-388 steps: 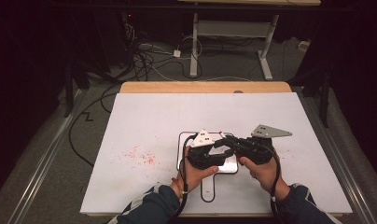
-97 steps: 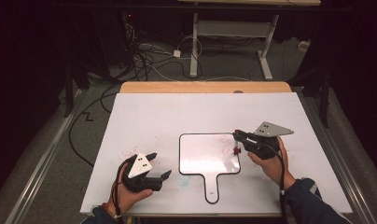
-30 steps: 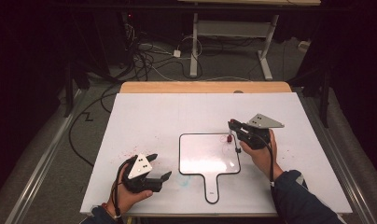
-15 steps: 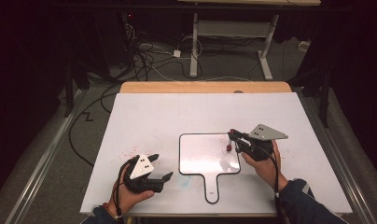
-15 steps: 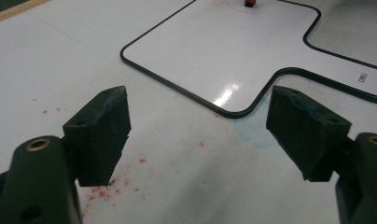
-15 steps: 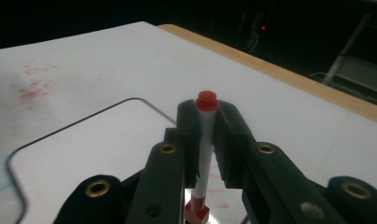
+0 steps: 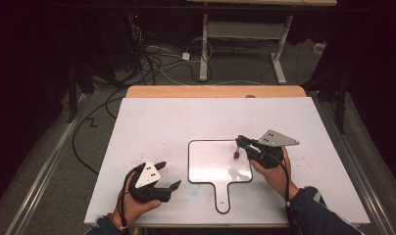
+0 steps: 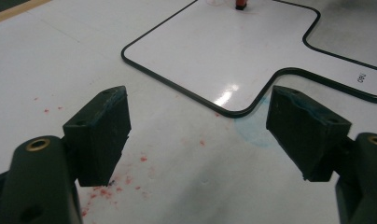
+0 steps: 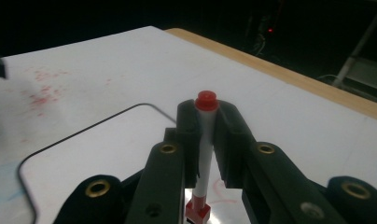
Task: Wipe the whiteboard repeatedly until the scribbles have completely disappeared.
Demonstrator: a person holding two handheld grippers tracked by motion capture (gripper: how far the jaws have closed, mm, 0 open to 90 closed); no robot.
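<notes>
Over the small whiteboard's (image 7: 213, 161) upper right corner, the right gripper (image 9: 206, 122) clamps a red marker (image 9: 204, 154) upright, tip down, apparently to draw; the left gripper (image 8: 200, 126) rests wide open and empty beside the board, out of the way.
</notes>
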